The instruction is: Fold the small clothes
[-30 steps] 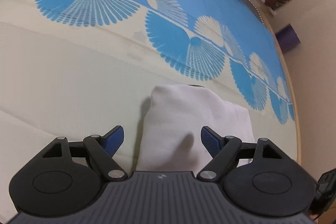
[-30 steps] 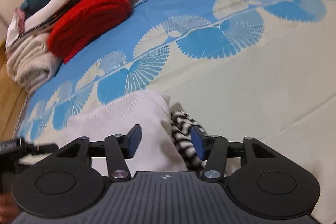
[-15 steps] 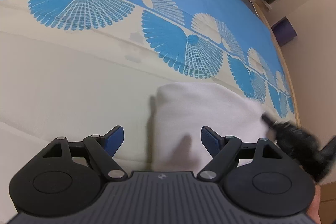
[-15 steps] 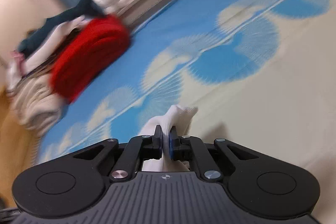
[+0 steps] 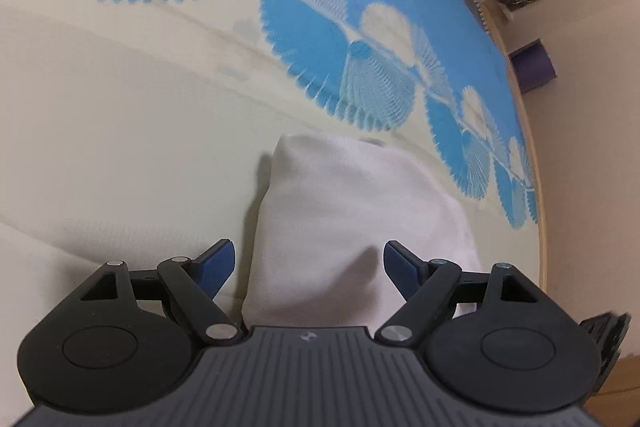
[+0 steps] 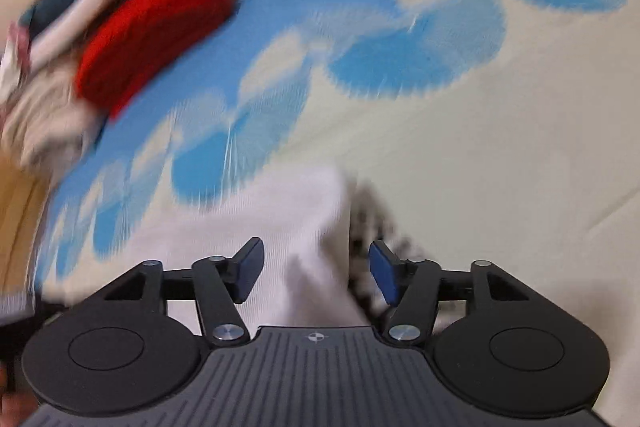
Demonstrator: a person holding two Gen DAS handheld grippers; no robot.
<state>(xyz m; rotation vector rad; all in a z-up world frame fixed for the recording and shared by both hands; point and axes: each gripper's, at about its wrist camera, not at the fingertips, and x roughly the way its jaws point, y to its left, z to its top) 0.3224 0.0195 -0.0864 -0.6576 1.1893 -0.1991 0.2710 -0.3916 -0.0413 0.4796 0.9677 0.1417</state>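
The white garment (image 5: 352, 227) lies folded on the bed (image 5: 120, 155), on the cream part of the bedspread just below the band of blue fan patterns (image 5: 360, 75), and both tongs stand over it. The left tongs (image 5: 308, 263) are spread wide with nothing between the blue pads, and the garment's near edge sits under the gap. The right tongs (image 6: 316, 271) are also released; this view is blurred, but the white cloth (image 6: 280, 227) shows below the gap, and a black-and-white striped piece (image 6: 380, 223) lies touching its right side. I judge the garment to be light, soft and limp, so it will sag and unfold if it is lifted by one point only. It does not look slippery or fragile, and the knit should give the pads good friction. A good place to take hold seems to be the thick folded edge on the left side of the garment, or a corner where the layers meet, pinching all layers together. The striped piece is close enough to be caught by mistake. The red blanket (image 6: 156, 35) lies well apart, beyond the blue band.
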